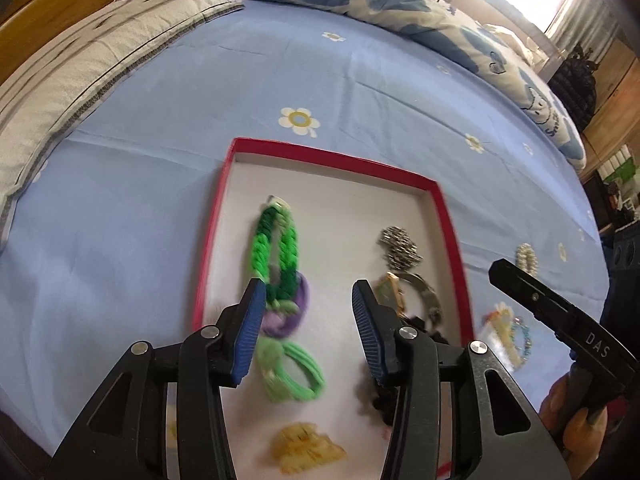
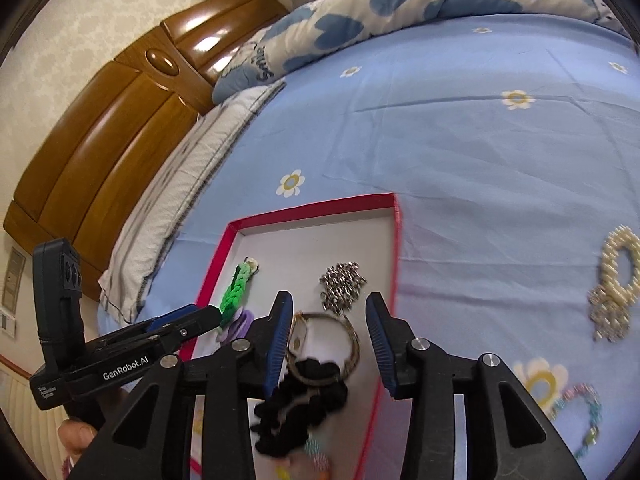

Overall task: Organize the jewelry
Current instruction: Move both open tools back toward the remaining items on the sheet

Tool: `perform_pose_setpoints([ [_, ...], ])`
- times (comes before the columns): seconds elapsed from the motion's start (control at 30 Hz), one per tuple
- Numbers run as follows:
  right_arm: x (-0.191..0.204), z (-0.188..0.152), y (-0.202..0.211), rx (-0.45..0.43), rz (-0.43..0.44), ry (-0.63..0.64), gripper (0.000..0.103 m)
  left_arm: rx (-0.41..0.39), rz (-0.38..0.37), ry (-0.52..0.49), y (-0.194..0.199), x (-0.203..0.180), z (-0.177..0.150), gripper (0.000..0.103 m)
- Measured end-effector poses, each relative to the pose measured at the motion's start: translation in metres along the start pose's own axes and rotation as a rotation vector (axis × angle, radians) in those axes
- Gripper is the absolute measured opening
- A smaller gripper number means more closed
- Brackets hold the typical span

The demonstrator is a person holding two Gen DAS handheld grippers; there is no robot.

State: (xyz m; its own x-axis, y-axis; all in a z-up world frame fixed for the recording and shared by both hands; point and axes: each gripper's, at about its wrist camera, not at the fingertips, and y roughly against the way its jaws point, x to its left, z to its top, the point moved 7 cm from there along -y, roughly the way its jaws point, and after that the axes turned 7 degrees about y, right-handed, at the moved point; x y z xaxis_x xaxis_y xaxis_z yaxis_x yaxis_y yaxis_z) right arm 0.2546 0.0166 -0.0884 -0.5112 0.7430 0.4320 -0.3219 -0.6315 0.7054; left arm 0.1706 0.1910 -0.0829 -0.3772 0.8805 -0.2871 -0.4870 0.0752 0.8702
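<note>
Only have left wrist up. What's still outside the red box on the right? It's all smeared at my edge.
Observer: On the right wrist view a pearl ring piece lies on the blue sheet, well clear of the red box.
Operator: Anything else out there?
Observer: A pastel bead bracelet, blurred, nearer the camera than the pearl piece.
Operator: The black thing behind my right finger?
Observer: A black scrunchie inside the box, overlapping a gold bangle.
Operator: Is the right gripper holding something?
Observer: No, the right gripper is open, empty, above the scrunchie.
</note>
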Motion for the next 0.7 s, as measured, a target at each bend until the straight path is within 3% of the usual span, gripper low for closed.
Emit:
perform_pose_setpoints([
  [0.33, -0.028, -0.021, 0.057, -0.056, -0.055, -0.039, 0.043, 0.005, -0.050, -0.062, 0.019, -0.042, -0.023, 0.043],
  [0.7, -0.086, -0.061, 0.117, -0.104, -0.155, -0.138, 0.044, 0.029, -0.100, -0.156, 0.023, -0.095, -0.053, 0.043],
])
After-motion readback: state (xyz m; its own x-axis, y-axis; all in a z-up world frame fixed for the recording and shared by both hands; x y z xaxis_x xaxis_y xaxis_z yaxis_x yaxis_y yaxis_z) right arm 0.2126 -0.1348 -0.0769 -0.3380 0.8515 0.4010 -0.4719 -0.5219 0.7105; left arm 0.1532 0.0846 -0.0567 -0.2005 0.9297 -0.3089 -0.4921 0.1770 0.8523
